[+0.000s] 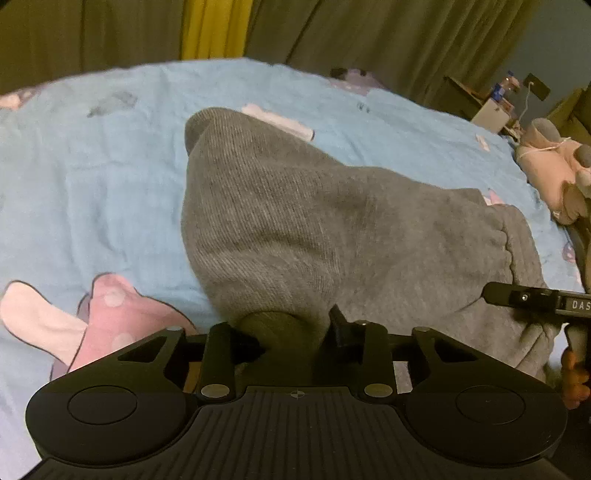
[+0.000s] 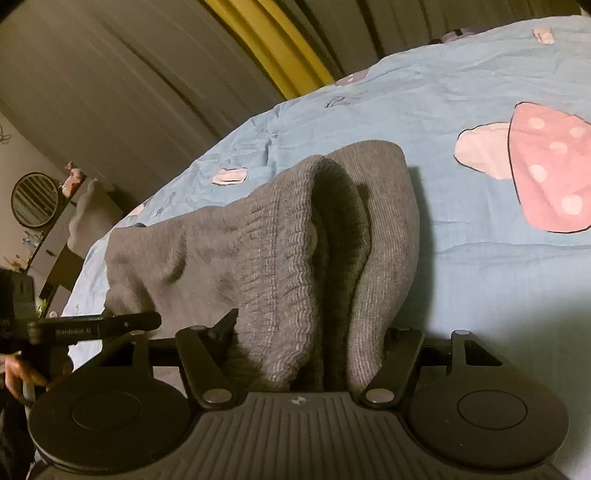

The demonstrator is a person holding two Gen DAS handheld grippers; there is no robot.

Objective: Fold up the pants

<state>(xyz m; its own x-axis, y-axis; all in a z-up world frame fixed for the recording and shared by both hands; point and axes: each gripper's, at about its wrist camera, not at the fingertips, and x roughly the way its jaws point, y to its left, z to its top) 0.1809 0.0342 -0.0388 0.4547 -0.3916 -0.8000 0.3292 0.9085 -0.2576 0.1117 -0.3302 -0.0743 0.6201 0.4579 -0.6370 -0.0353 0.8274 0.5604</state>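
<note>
Grey ribbed knit pants [image 1: 295, 229] lie partly folded on a light blue bed sheet [image 1: 92, 177]. My left gripper [image 1: 291, 332] is shut on a bunched edge of the pants, which drape forward from its jaws. My right gripper [image 2: 314, 354] is shut on the elastic waistband end of the pants [image 2: 280, 258], with the folded layers rising between its fingers. The right gripper's body shows at the right edge of the left wrist view [image 1: 535, 302]. The left gripper's body shows at the left edge of the right wrist view [image 2: 92, 326].
The sheet has pink mushroom prints [image 2: 546, 166]. A plush toy [image 1: 554, 173] lies at the bed's right edge. Dark green curtains [image 1: 369, 33] with a yellow strip hang behind. A bedside stand [image 1: 491, 110] and a round mirror [image 2: 34, 199] stand beside the bed.
</note>
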